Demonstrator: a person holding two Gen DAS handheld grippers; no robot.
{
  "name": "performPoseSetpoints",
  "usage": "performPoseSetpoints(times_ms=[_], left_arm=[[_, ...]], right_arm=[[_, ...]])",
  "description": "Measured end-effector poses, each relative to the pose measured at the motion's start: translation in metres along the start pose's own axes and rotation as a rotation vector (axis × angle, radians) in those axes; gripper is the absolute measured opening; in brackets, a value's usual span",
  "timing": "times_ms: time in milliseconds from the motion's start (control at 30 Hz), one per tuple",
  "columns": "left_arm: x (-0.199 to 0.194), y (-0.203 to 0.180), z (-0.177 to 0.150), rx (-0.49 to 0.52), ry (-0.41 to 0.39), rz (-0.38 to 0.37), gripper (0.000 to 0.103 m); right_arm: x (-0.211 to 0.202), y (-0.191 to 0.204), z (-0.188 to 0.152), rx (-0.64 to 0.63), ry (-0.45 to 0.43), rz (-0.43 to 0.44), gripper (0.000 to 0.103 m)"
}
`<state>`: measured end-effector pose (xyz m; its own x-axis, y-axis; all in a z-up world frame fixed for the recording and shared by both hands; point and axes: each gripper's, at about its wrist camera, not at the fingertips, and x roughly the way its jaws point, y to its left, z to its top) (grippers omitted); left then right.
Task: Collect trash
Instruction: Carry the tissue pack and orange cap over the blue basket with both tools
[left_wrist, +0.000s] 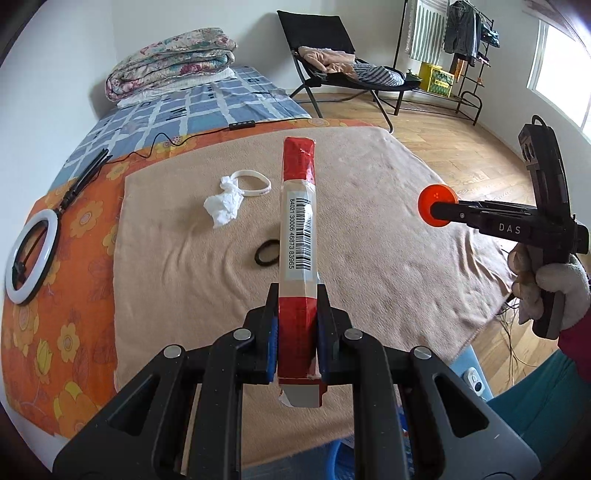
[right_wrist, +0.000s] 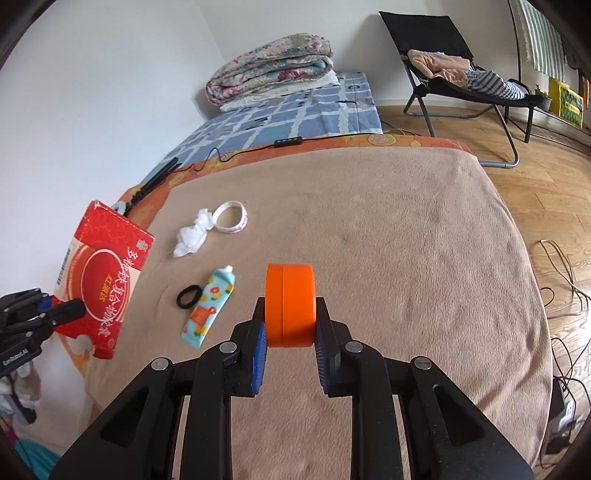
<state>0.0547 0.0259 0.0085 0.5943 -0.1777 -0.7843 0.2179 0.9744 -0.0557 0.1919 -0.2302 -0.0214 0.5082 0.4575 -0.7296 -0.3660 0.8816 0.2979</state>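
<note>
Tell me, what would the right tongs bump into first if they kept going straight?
Probably just the beige blanket on the bed. The right tongs, holding the orange tin, point across a bare stretch of it, though depth is unclear.

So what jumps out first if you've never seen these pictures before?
Two black claws held over a bed's tan blanket: the left claw grips a flat red box edge-on, and the right claw pinches a round orange container. Behind them on the blanket lie a crumpled white tissue and a white wristband.
</note>
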Motion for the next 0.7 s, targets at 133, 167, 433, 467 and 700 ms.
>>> performPoseSetpoints(times_ms=[133,167,433,467,700], left_arm=[[-0.024,-0.018,-0.033,-0.006,0.007,-0.033,0.014],[-0.029,-0.024,-0.042,-0.003,0.011,-0.036,0.014],[-0.054,-0.062,-0.102,0.007,0.039,-0.086,0.014],[-0.056,-0.066,-0.108,0.007,0.041,-0.094,0.014],[-0.054,-0.083,-0.148,-0.009,0.084,-0.139,0.015]], right_arm=[[-0.027,0.011,-0.027,-0.025,0.005,0.036,0.020],[-0.034,0.014,-0.034,-0.029,0.008,0.044,0.020],[-0.072,0.033,-0.098,-0.083,0.053,0.081,0.020],[-0.075,0.035,-0.105,-0.093,0.058,0.080,0.020],[-0.088,0.048,-0.154,-0.141,0.095,0.077,0.020]])
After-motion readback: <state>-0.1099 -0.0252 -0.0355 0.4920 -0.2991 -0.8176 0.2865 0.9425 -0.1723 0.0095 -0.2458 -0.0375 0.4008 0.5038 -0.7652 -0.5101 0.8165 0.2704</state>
